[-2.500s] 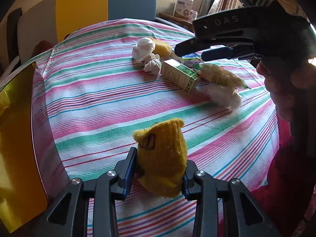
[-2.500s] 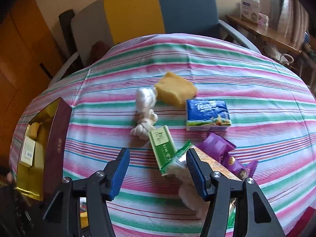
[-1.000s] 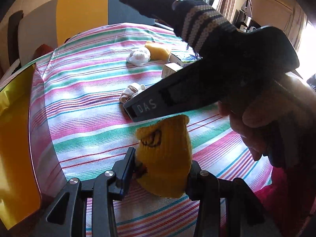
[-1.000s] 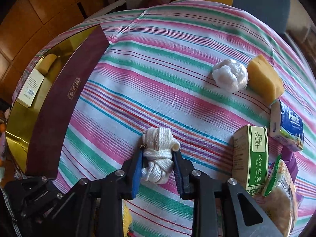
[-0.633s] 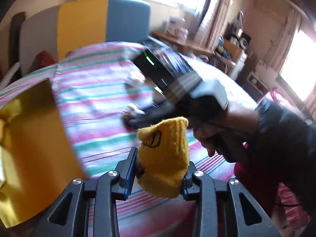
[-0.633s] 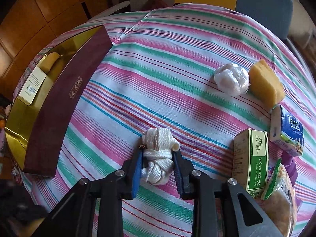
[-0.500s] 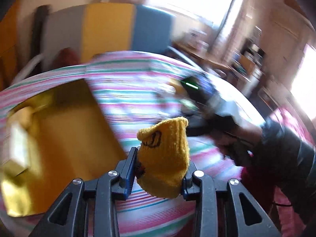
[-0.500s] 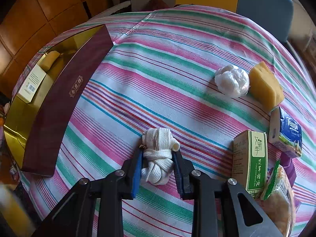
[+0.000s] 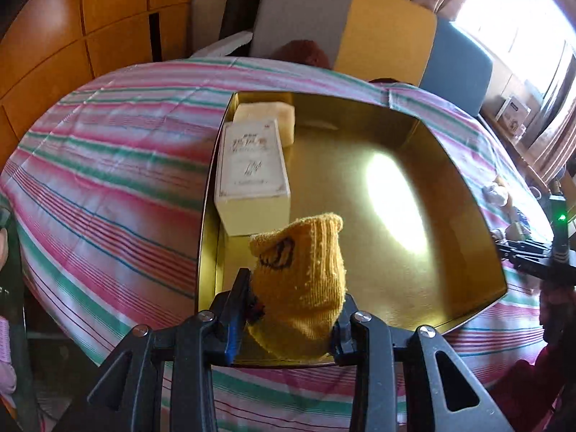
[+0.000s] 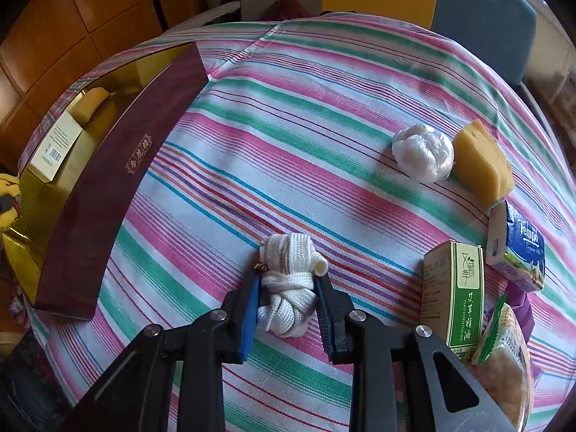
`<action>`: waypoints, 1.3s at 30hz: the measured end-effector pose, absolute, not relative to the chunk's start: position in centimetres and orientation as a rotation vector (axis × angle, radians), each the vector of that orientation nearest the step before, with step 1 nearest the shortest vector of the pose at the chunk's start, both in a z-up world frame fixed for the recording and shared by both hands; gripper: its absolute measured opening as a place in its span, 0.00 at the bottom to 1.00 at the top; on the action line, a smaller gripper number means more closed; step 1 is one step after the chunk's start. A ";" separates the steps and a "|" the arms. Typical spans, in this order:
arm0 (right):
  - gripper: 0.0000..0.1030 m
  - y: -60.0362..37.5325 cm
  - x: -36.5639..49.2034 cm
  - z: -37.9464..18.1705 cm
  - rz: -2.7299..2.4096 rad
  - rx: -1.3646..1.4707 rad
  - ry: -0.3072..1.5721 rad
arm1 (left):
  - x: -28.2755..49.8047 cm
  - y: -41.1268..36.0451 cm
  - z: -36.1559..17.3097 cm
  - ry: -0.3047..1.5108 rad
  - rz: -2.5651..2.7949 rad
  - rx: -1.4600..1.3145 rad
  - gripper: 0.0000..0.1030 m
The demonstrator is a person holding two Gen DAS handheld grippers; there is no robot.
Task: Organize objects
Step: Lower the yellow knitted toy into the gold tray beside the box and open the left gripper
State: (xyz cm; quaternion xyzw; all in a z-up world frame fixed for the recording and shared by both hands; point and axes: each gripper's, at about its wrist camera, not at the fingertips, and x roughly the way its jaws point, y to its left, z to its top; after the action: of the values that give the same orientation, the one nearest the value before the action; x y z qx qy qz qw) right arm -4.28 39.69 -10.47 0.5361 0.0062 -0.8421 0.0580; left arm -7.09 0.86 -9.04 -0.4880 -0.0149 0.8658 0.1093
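Observation:
My left gripper (image 9: 291,318) is shut on a yellow knitted sock (image 9: 300,284) and holds it over the near edge of the gold-lined box (image 9: 468,194). The box holds a cream carton (image 9: 252,165) and a pale sponge (image 9: 266,115) at its far left. My right gripper (image 10: 288,297) is shut on a white knotted rope (image 10: 288,280) that rests on the striped tablecloth. In the right wrist view the box (image 10: 104,187) stands at the left with its maroon wall facing me, and the sock (image 10: 7,198) shows at the far left edge.
On the right of the right wrist view lie a white plastic ball (image 10: 423,158), a yellow sponge (image 10: 484,172), a blue tissue pack (image 10: 518,248), a green carton (image 10: 455,291), a snack packet (image 10: 507,367) and a purple wrapper (image 10: 518,306). Chairs stand behind the table.
My left gripper has swung left with the sock from the table's middle to over the box. My right gripper closed on the rope and has stayed almost still since.

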 end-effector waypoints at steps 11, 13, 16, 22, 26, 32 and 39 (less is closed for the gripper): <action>0.29 39.1 -5.1 -11.0 -2.554 1.626 0.033 | -7.3 0.9 -10.0 0.001 2.573 -1.442 0.44; 0.29 39.0 -5.1 -11.0 -2.555 1.626 0.036 | -7.2 0.8 -10.0 0.000 2.577 -1.437 0.44; 0.29 39.1 -5.0 -10.9 -2.555 1.625 0.037 | -6.8 0.7 -9.5 0.009 2.584 -1.432 0.44; 0.29 39.1 -5.0 -10.9 -2.555 1.625 0.037 | -5.7 0.8 -8.0 0.059 2.651 -1.371 0.44; 0.29 39.1 -5.1 -11.0 -2.556 1.625 0.041 | -5.6 0.6 -7.6 0.076 2.676 -1.360 0.44; 0.29 38.8 -5.2 -11.1 -2.561 1.622 0.060 | -5.3 -0.4 -7.0 0.043 2.706 -1.345 0.44; 0.27 38.5 -5.3 -10.6 -2.584 1.665 0.088 | -5.3 -2.4 -6.4 -0.035 2.734 -1.326 0.44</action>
State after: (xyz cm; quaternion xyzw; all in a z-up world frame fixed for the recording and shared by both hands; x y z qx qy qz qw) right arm -5.27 38.54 -10.60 0.5412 0.0286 -0.8397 0.0331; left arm -5.29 -2.40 -6.42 -0.4356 -0.0116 0.8986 0.0513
